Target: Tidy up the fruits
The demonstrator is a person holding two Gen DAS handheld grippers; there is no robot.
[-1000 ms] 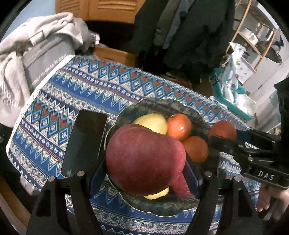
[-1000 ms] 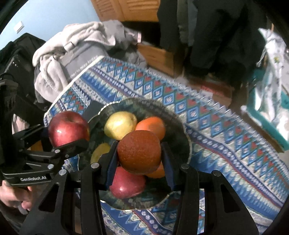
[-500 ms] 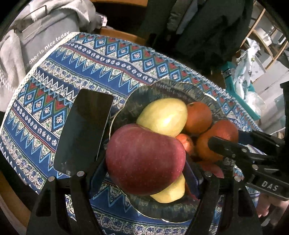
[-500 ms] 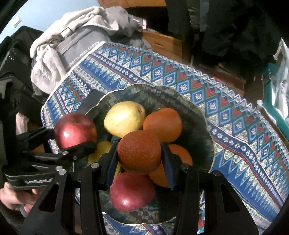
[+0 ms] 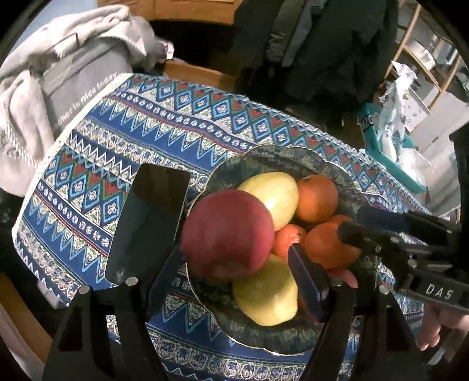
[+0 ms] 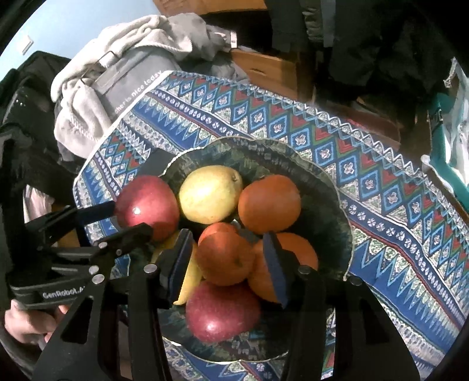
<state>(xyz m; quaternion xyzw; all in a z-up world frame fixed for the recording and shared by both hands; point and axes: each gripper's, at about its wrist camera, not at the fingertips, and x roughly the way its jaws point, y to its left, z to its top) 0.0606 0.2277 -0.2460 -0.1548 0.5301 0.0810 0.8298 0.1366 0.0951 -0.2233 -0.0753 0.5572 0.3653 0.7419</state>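
right tool [image 6: 227,258] now opening around orange [image 6: 224,253] in bowl [image 6: 337,205]

surface: table under a blue, red and white zigzag-patterned woven cloth [image 5: 164,129] | behind: pale grey crumpled fabric heap [image 6: 123,58]; brown wooden louvred cabinet [image 5: 187,6]; dark hanging coats [image 5: 331,49] | right: light wooden open shelf frame [image 5: 410,49] | wall: pale blue [image 6: 58,20]

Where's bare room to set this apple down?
Bare cloth beyond the bowl and left of the phone. Inside, only the bowl's far wall is bare; the fruit fills the middle and near side.
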